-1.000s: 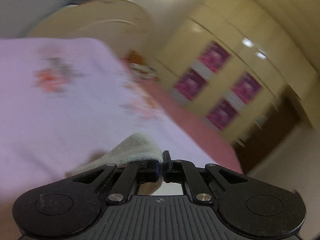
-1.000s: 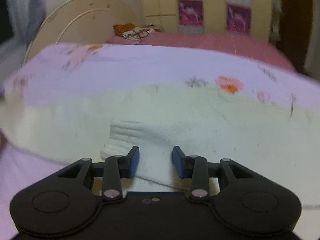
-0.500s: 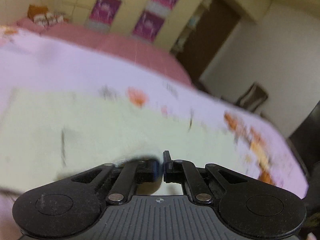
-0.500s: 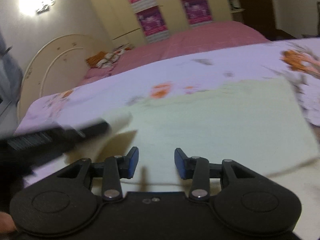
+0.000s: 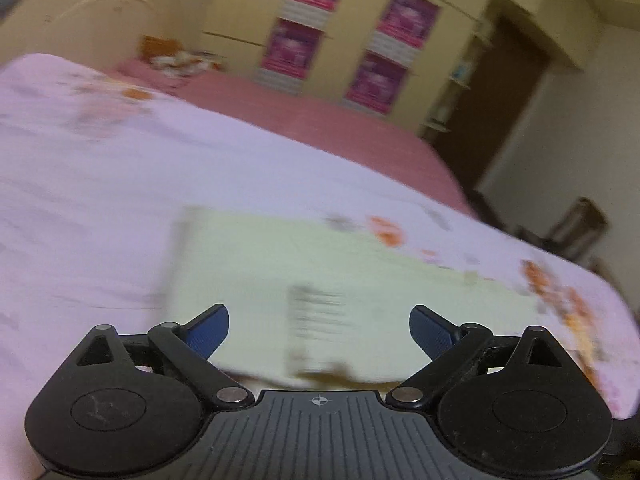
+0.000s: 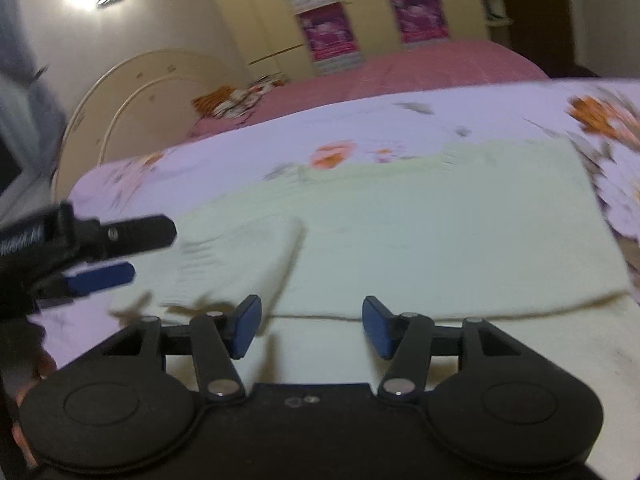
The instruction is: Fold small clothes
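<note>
no writing can be read anywhere; the magenta posters [image 5: 308, 46] on the cream wardrobe doors are too blurred to make out.

far left in the right wrist view, the left gripper [image 6: 132, 248] reaches in over the lilac floral sheet [image 6: 380, 128], its fingers spread with nothing between them. a second ago those fingers were pinched shut on a fold of the pale garment; in its own view the left gripper [image 5: 319, 326] now has its blue pads [image 5: 208, 334] set wide apart, and the cloth lies flat on the sheet beyond them.

the small white garment [image 6: 248, 256] lies on a pale green towel [image 6: 460, 236], towards its left end, with one folded edge showing as a raised crease — just ahead of the right gripper's left pad.

the right gripper [image 6: 311, 330] hangs over the near edge of the towel, fingers parted and empty, as they were half a second ago.

beyond the sheet lies a pink bedspread [image 6: 420, 68], with an orange and white bundle [image 6: 236, 98] by the curved cream headboard [image 6: 132, 96]. a dark doorway [image 5: 492, 100] stands at the right.
</note>
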### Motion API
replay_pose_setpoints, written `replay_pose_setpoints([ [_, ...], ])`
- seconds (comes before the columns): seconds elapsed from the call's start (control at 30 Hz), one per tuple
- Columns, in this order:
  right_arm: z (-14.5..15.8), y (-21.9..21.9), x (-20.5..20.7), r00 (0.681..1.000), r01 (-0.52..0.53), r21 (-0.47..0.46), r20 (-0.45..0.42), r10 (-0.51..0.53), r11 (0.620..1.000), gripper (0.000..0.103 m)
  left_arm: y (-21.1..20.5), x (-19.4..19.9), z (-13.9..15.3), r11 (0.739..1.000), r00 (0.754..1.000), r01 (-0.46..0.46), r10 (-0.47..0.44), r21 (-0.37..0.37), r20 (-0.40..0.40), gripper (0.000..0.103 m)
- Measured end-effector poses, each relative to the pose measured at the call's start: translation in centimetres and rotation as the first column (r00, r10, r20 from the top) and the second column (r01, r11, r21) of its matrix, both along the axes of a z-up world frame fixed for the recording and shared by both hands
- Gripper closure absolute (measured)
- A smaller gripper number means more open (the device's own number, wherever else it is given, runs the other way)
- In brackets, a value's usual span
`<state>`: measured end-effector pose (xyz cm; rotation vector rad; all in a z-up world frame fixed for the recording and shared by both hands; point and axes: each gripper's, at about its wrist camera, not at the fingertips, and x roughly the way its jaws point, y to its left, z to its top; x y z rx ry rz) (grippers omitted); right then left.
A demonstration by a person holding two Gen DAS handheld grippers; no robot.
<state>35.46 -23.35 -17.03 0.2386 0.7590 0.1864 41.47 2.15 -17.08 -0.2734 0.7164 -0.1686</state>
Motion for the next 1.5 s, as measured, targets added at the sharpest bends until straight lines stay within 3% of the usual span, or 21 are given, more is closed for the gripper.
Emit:
replay_pose_setpoints([
  [0.13, -0.4, 3.3, 0.8, 0.996, -0.09, -0.122, 0.006, 0.091, 0.988, 0.047, 2.9, -0.9, -1.3, 0.994, 0.997, -0.076, 0.077, 0.084, -0.018, 0.007],
  [0.27, -0.9, 5.8, 1.6, 0.992, -0.108, -0.259, 0.037, 0.122, 0.96, 0.054, 3.1, -1.9, -3.1, 0.976, 0.998, -0.054, 0.062, 0.209, -0.033, 0.007],
  [0.33, -0.6, 6.0, 1.9, 0.993, -0.086, -0.255, 0.06, 0.104, 0.963, 0.07, 2.7, -2.3, -3.4, 0.969, 0.999, -0.032, 0.041, 0.244, -0.033, 0.007],
  [0.37, -0.5, 5.7, 2.3, 0.994, -0.073, -0.222, 0.063, 0.089, 0.972, 0.076, 2.5, -2.4, -3.5, 0.966, 0.999, -0.02, 0.029, 0.257, -0.03, 0.007],
  [0.4, -0.3, 5.0, 2.7, 0.996, -0.057, -0.172, 0.062, 0.069, 0.983, 0.092, 2.0, -2.3, -3.7, 0.962, 0.999, -0.016, 0.023, 0.273, -0.024, 0.007],
  [0.43, 0.0, 4.4, 2.9, 0.997, -0.038, -0.123, 0.058, 0.046, 0.992, 0.098, 1.9, -2.2, -3.5, 0.96, 1.0, -0.02, 0.026, 0.28, -0.016, 0.007],
  [0.5, 0.7, 2.5, 3.0, 0.998, 0.018, 0.005, 0.064, -0.018, 1.0, 0.098, 1.8, -1.9, -3.4, 0.963, 0.999, -0.045, 0.046, 0.267, 0.004, 0.008],
  [0.57, 1.5, 0.4, 2.6, 0.994, 0.08, 0.096, 0.071, -0.087, 0.992, 0.099, 2.0, -1.7, -3.5, 0.967, 0.997, -0.072, 0.068, 0.243, 0.023, 0.021],
  [0.73, 2.1, -6.7, 1.1, 0.956, 0.272, 0.273, 0.037, -0.293, 0.923, 0.099, 1.9, -0.6, -4.3, 0.973, 0.993, -0.117, 0.114, 0.2, 0.028, 0.04],
  [0.93, -1.4, -11.5, -0.1, 0.905, 0.426, 0.239, -0.112, -0.411, 0.873, 0.098, 1.6, -0.2, -5.2, 0.974, 0.992, -0.123, 0.119, 0.19, 0.034, 0.044],
  [0.97, -1.5, -11.5, -0.2, 0.907, 0.42, 0.22, -0.109, -0.406, 0.88, 0.097, 1.6, -0.2, -5.2, 0.973, 0.993, -0.121, 0.116, 0.194, 0.035, 0.044],
  [1.03, -1.0, -11.0, -0.4, 0.915, 0.404, 0.154, -0.074, -0.398, 0.902, 0.081, 1.6, -0.2, -5.2, 0.973, 0.993, -0.121, 0.116, 0.195, 0.033, 0.044],
  [1.1, -0.6, -10.3, -0.1, 0.923, 0.384, 0.111, -0.041, -0.381, 0.917, 0.081, 1.6, -0.2, -5.1, 0.974, 0.992, -0.126, 0.123, 0.188, 0.029, 0.044],
  [1.17, -0.4, -10.8, -0.2, 0.916, 0.4, 0.157, -0.042, -0.398, 0.903, 0.082, 1.6, -0.3, -5.0, 0.975, 0.992, -0.129, 0.126, 0.183, 0.027, 0.044],
  [1.23, -0.6, -12.1, -0.5, 0.894, 0.447, 0.229, -0.069, -0.444, 0.865, 0.084, 1.6, -0.3, -5.0, 0.975, 0.992, -0.128, 0.126, 0.182, 0.025, 0.044],
  [1.43, -1.6, -14.6, -1.8, 0.83, 0.555, 0.252, -0.111, -0.546, 0.793, 0.089, 1.6, -0.2, -5.1, 0.974, 0.991, -0.132, 0.129, 0.182, 0.026, 0.044],
  [1.5, -1.7, -14.7, -1.6, 0.847, 0.532, 0.225, -0.111, -0.521, 0.817, 0.089, 1.5, -0.2, -5.0, 0.974, 0.991, -0.135, 0.133, 0.18, 0.024, 0.044],
])
